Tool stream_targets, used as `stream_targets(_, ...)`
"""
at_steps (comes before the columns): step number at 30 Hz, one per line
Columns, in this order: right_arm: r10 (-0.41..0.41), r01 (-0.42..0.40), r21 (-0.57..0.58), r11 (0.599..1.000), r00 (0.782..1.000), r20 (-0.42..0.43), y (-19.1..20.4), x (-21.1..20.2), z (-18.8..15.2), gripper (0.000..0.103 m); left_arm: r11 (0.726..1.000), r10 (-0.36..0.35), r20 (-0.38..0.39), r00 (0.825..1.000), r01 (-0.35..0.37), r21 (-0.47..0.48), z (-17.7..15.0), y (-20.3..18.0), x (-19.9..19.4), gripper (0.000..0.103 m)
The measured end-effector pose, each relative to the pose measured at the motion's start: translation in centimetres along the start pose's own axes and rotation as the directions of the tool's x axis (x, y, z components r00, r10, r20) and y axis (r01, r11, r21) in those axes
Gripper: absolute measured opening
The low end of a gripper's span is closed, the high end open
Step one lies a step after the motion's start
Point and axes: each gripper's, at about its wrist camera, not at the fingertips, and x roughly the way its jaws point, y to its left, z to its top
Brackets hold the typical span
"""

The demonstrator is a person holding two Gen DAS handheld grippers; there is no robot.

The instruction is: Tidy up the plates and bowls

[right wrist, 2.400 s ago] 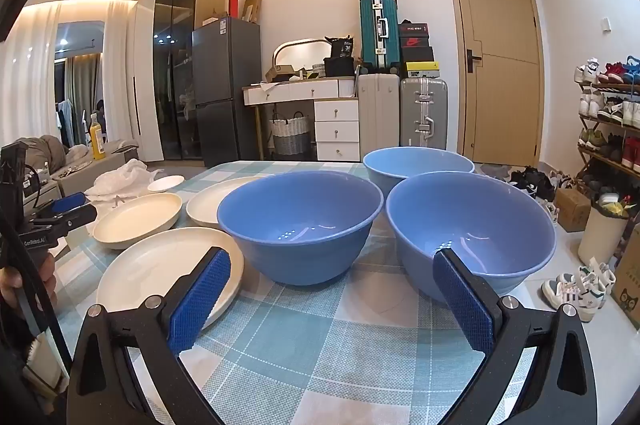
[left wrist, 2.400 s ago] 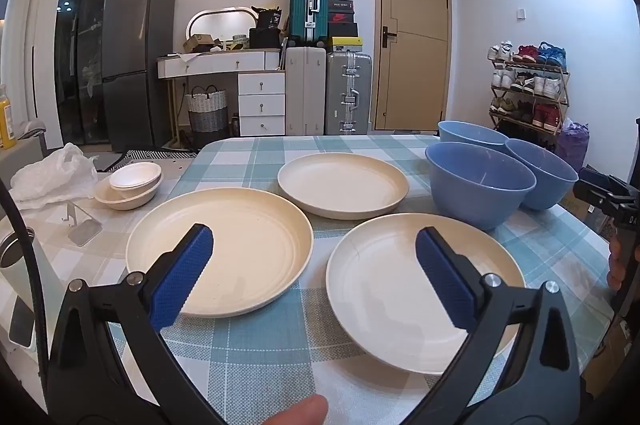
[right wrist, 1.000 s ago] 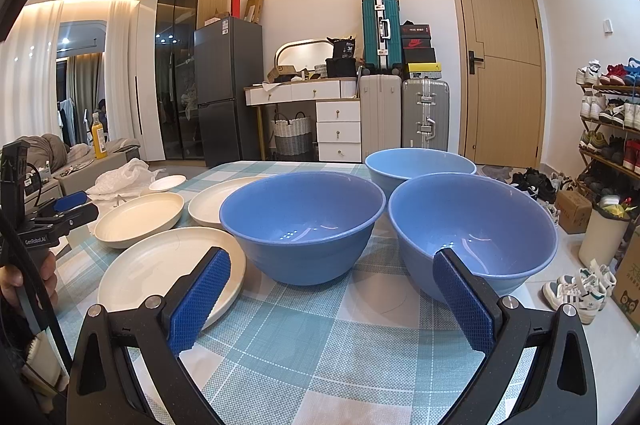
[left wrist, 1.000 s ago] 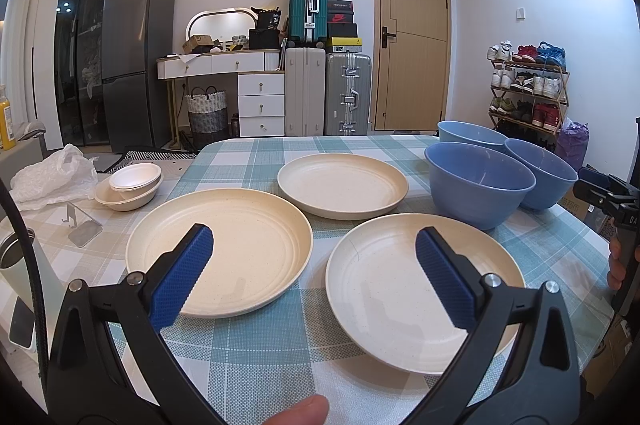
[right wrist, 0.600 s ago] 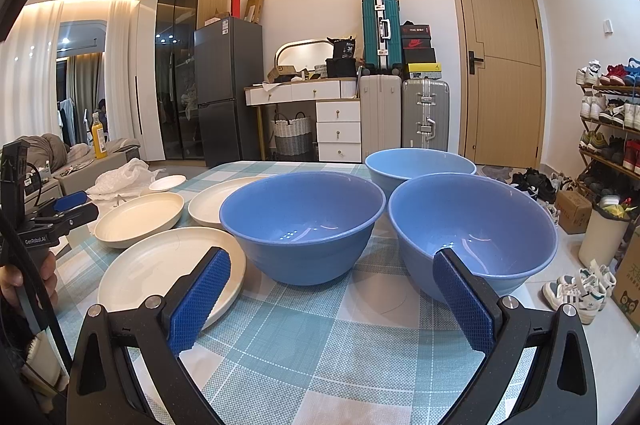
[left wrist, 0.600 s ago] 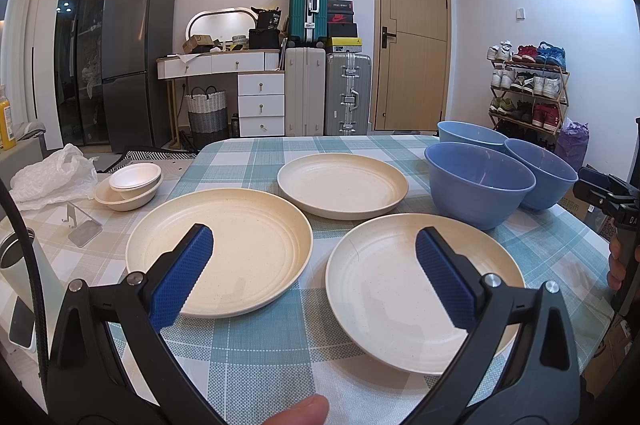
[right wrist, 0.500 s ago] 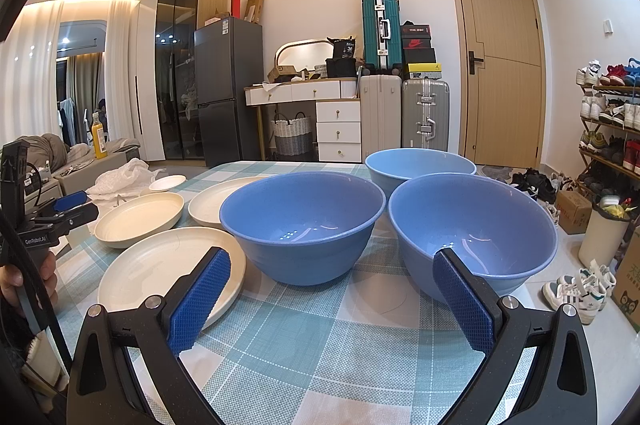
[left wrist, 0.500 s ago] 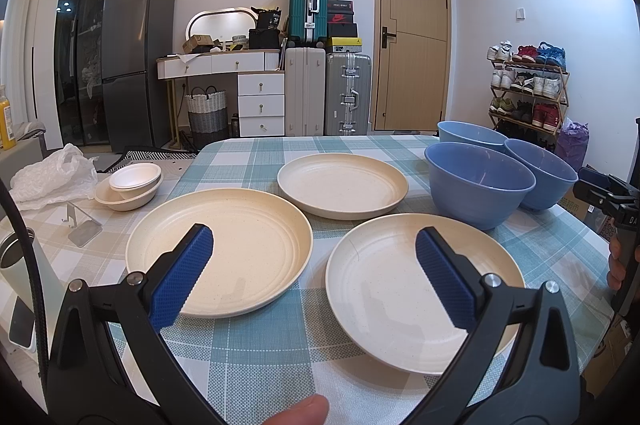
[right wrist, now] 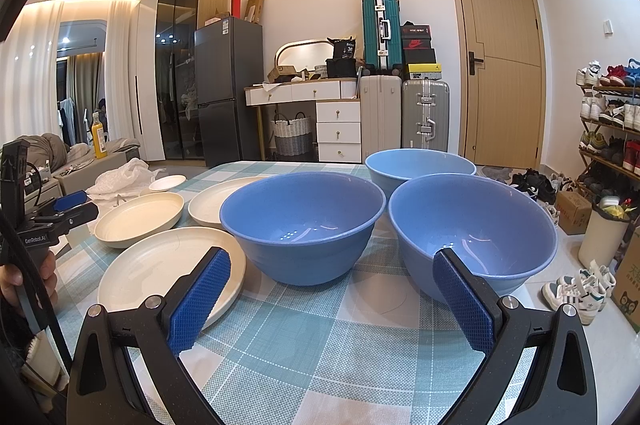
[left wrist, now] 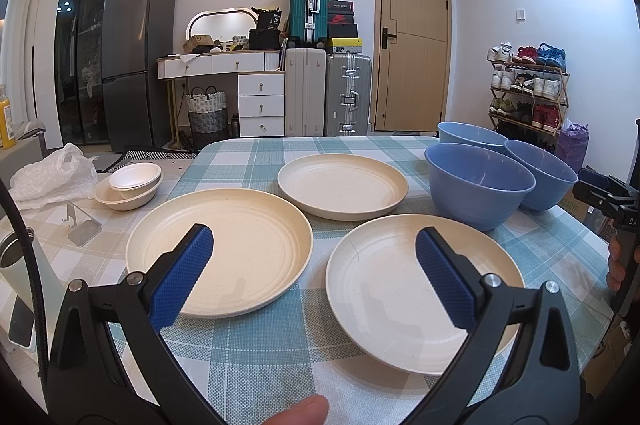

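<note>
Three cream plates, three blue bowls, two small white bowls, three suitcases

The three cream plates look matt and faintly speckled, with shallow moulded rings, while the three blue bowls have a smooth, slightly glossy inside that catches small light spots. They sit on a woven-looking checked tablecloth in teal, white and beige, with a crinkled, thin plastic bag at the far left. Both grippers' fingers carry blue pads with a fine rough grid texture, set on matt black arms with shiny metal rivets.
</note>
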Motion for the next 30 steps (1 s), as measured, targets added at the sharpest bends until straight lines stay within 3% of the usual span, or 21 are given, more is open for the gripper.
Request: stream_targets(30, -0.015, 0.015, 0.002, 1.000, 0.999, -0.031, 0.30, 0.70, 0.17, 0.103, 1.000, 0.007, -0.002, 1.000, -0.007, -0.008, -0.03, -0.25, -0.04, 0.101)
